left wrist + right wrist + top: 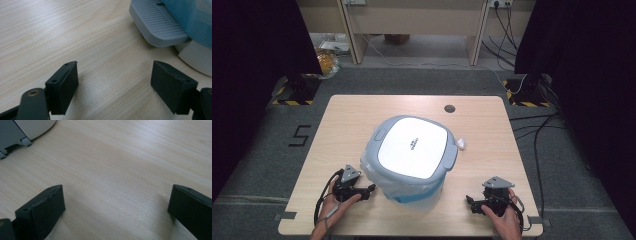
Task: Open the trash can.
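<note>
- Your left gripper [371,188], jaws wide and empty, sits just beside the bin [412,155].
- Your right gripper [469,202], wide too, waits near the bin.
- Looks like the approach; next, reach for its bag [372,170].

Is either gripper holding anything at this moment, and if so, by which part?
Nothing is held. The left gripper and right gripper both have open jaws over bare table, short of the lidded bin.

A grey-and-white lidded bin [412,152], lid shut, plastic liner showing, stands upright mid-table.
</note>
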Available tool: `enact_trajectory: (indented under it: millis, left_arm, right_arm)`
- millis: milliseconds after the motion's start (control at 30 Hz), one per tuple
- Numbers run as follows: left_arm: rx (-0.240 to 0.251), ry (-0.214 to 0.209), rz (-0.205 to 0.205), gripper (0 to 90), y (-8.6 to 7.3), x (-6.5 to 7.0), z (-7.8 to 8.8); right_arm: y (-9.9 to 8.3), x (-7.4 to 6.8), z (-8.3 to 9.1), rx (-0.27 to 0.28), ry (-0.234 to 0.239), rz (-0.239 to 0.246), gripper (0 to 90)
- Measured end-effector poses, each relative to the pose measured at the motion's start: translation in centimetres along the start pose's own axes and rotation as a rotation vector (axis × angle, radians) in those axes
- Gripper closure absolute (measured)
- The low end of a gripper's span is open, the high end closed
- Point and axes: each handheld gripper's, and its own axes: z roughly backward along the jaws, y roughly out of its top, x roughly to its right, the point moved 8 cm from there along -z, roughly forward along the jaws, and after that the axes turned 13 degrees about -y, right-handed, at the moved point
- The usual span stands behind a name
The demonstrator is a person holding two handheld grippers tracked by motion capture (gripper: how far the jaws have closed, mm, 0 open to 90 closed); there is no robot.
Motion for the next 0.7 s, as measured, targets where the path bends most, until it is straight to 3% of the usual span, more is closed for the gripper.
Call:
enact_trajectory:
  millis: [67, 133, 233, 267, 467, 567, 667, 700]
  left_arm:
    - [0.003, -0.003, 0.001, 21.9, 0.0, 0.0, 0.0]
    - [0.003, -0.009, 0.003, 22.4, 0.1, 0.0, 0.0]
    - [0.029, 0.016, 0.017, 23.4, 0.5, -0.9, 0.2]
    - [0.047, 0.028, 0.026, 23.5, 0.9, -1.3, 0.4]
    - [0.102, 0.059, 0.034, 23.6, 3.1, -2.8, 0.6]
    - [0.115, 0.056, 0.024, 23.7, 4.2, -2.8, 0.1]
    - [0.121, 0.061, 0.011, 24.1, 4.9, -2.6, -0.4]
    - [0.121, 0.061, 0.011, 24.1, 4.9, -2.6, -0.4]
  right_arm:
    - [0.0, 0.1, 0.1, 0.004, -0.01, -0.01, 6.4]
    - [0.2, 0.0, 0.4, 0.037, -0.006, -0.01, 20.3]
    - [0.4, 0.0, 0.8, 0.067, -0.032, 0.001, 13.9]
    - [0.6, -0.1, 1.0, 0.077, -0.033, 0.0, 16.5]
    - [2.0, -2.2, 3.5, 0.166, 0.031, -0.005, 15.3]
    - [2.7, -3.7, 4.4, 0.203, 0.08, -0.01, 15.2]
    - [3.4, -5.4, 5.3, 0.237, 0.124, 0.014, 15.2]
    - [3.4, -5.4, 5.3, 0.237, 0.124, 0.014, 15.2]
